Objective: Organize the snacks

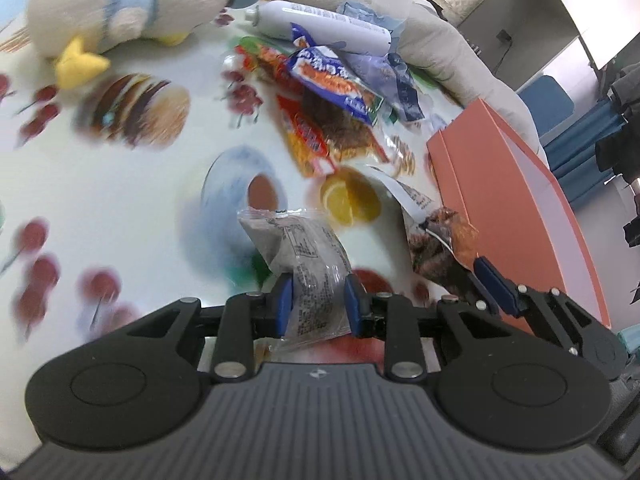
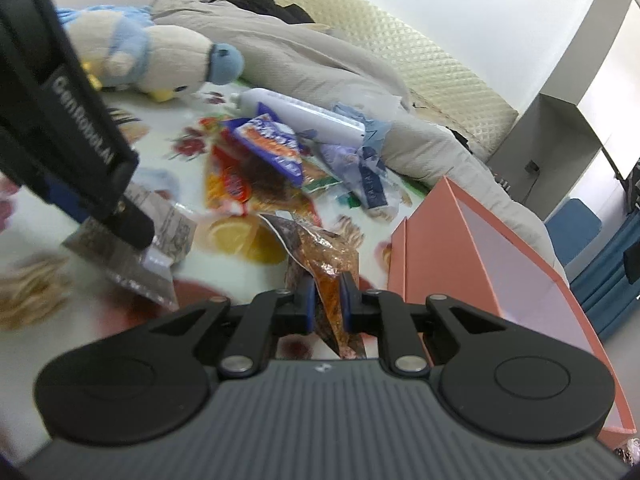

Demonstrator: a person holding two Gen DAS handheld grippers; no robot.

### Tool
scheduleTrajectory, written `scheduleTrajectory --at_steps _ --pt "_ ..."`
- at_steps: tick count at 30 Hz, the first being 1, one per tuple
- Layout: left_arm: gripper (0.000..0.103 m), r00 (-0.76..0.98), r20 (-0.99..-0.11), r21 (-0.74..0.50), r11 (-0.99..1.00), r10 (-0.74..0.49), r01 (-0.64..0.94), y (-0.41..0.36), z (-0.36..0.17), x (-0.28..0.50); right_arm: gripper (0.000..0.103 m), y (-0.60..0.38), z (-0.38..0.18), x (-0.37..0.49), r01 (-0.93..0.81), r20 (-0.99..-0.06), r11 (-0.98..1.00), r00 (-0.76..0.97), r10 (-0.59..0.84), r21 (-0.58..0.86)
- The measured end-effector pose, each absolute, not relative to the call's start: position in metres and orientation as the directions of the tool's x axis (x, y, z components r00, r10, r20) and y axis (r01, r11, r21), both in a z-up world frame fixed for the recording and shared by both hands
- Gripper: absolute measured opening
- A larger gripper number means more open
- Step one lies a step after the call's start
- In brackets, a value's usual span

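A: What carried the items?
B: A bed under a food-printed sheet (image 1: 120,184).
A: And directly on it?
B: A heap of snack packets (image 1: 332,92), a white tube (image 1: 320,24), a plush duck (image 1: 120,4), an orange box (image 1: 500,200), and grey bedding (image 2: 320,68).

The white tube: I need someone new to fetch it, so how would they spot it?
Start at the plush duck at the far side of the printed cloth. Just right of it, behind the heap of snack packets, lies the white tube against the grey bedding. It is the only smooth, long, rounded thing there; everything around it is crinkled.
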State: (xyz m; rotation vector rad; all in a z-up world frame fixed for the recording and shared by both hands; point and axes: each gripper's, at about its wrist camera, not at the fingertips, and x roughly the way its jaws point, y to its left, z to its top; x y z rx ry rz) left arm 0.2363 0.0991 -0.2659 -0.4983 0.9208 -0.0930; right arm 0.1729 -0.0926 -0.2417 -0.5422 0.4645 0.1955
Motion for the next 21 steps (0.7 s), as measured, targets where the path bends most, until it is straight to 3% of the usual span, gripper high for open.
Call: scheduleTrajectory --at_steps 11,18,20,21 --pt "0.032 0.590 -0.759 -0.452 0.875 -0.276 -0.172 0.100 -0.258 0.167 0.015 -0.105 -0.246 0.089 -0.420 -0.491 0.767 0.856 0.158 -0.485" --pt "0.033 0.593 -0.775 -0.392 0.902 -0.217 -0.181 0.093 -0.257 0.143 0.017 -0.119 -0.240 0.072 -0.460 -0.554 0.801 0.808 0.200 -0.383" --pt "0.033 0.606 -0.773 -0.377 0.903 -0.185 -0.205 0.095 -0.256 0.140 0.025 -0.122 -0.238 0.073 -0.466 -0.571 0.816 0.793 0.213 -0.343" --pt "0.037 0.604 -0.776 -0.376 0.902 -0.180 -0.214 0.096 -0.255 0.140 0.037 -0.124 -0.236 0.073 -0.470 -0.578 0.822 0.785 0.224 -0.321"
